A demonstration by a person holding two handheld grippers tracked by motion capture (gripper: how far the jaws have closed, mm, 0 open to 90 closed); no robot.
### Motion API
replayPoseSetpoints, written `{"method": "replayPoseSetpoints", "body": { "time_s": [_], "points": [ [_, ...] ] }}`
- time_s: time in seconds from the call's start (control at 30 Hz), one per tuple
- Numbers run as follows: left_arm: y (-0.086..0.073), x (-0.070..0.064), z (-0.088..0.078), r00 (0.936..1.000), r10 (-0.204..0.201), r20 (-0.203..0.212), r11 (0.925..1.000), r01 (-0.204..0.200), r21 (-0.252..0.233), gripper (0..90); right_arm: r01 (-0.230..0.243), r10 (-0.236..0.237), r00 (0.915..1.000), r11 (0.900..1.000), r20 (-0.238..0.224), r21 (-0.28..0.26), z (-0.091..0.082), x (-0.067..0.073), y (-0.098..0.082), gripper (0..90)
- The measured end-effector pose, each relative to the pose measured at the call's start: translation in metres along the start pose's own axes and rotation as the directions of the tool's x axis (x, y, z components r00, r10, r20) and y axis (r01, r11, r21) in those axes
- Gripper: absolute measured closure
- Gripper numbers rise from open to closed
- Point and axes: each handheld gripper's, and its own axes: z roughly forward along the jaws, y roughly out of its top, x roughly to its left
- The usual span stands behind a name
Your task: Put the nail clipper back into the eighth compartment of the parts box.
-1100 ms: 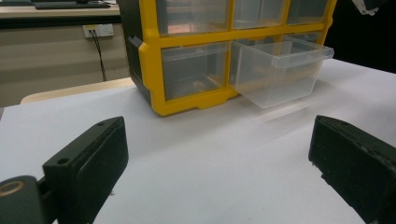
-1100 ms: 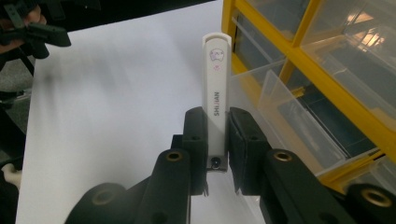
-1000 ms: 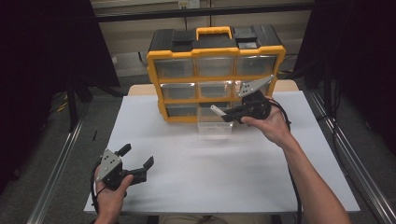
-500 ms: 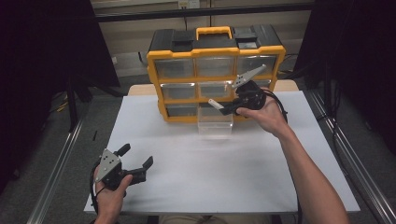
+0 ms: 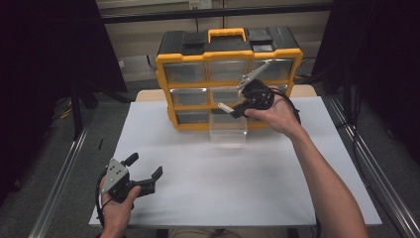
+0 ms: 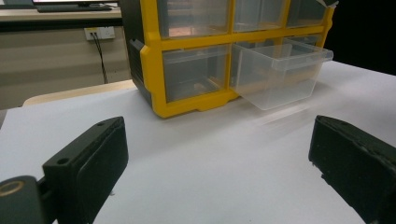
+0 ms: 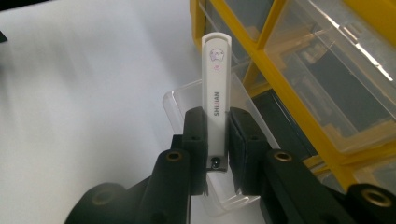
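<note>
White stick [image 7: 216,79] clamped in right gripper [image 7: 217,135]; left gripper [image 6: 210,158] wide apart.

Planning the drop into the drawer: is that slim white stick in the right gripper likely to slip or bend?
The white stick looks like rigid plastic, so bending seems unlikely. Its smooth, narrow sides could slip, since the right gripper holds only its lower end.

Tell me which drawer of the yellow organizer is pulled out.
The bottom-row middle drawer: its clear bin sticks out over the white table, while the other drawers sit flush in the yellow organizer.
</note>
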Motion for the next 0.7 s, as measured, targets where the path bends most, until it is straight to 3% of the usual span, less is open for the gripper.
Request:
{"method": "replayPoseSetpoints", "body": {
  "time_s": [0.27,0.6,0.7],
  "points": [
    [0.000,0.001,0.000,1.0000,0.006,0.007,1.0000,-0.006,0.007,4.7,-0.002,0.001,0.9998,0.999,0.017,0.054,0.007,-0.008,0.010,77.6],
    [-0.001,0.001,0.000,0.9999,0.001,0.013,1.0000,-0.001,0.004,4.7,-0.045,0.040,0.9982,0.992,0.045,0.114,0.016,-0.019,0.020,77.6],
    [-0.001,0.002,0.000,0.9999,-0.002,0.010,0.9999,0.002,0.010,4.7,-0.034,0.028,0.9988,0.989,0.039,0.144,0.023,-0.019,0.020,77.6]
  ]
}}
